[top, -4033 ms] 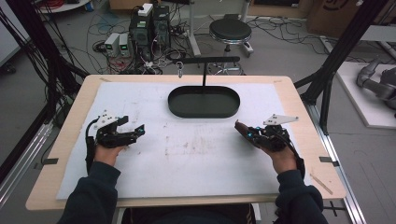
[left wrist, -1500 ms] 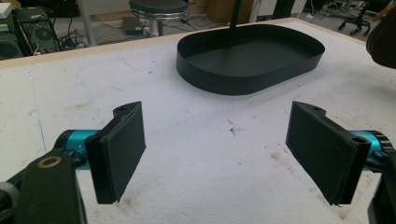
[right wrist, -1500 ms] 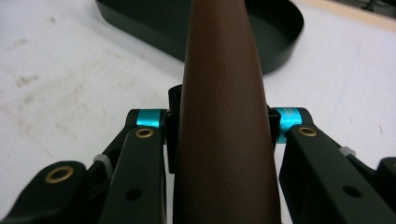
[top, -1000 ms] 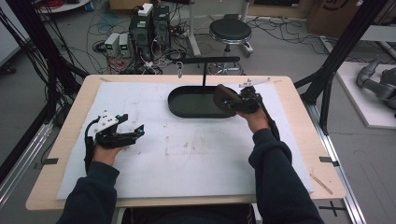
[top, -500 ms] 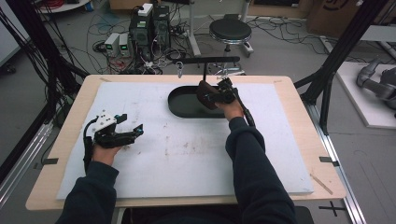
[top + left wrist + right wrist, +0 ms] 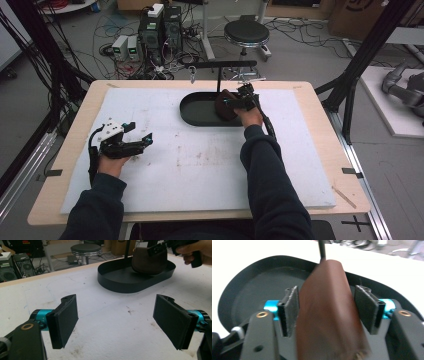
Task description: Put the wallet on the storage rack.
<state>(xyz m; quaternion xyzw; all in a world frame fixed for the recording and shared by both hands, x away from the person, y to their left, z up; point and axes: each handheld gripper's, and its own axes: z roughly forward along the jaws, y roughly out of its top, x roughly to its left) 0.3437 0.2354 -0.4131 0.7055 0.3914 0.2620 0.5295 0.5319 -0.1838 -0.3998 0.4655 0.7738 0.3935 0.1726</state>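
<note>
Brown pouch standing on edge inside the black oval tray, leaning a little, just in front of the tray's thin upright post. Lying under it all: a white foam sheet, scuffed and stained, covering a pale wooden tabletop. Beyond the far edge: grey floor strewn with cables, computer boxes, a round black stool; black frame bars rising at both sides.

Right claw hovering over the tray's right half, straddling the pouch. Seen in the right gripper view: pouch rising between the two pads, near or brushing the left pad, clear daylight showing before the right pad. Jaws having just been opening, now standing apart, no longer pinching the pouch though still flanking it. Seen from the left gripper view: pouch sitting at the tray's far end, right claw perched at its top edge.

Left claw resting low over the foam, well apart from the tray, pointing towards it. Pads spread wide, nothing between them but bare white foam.
</note>
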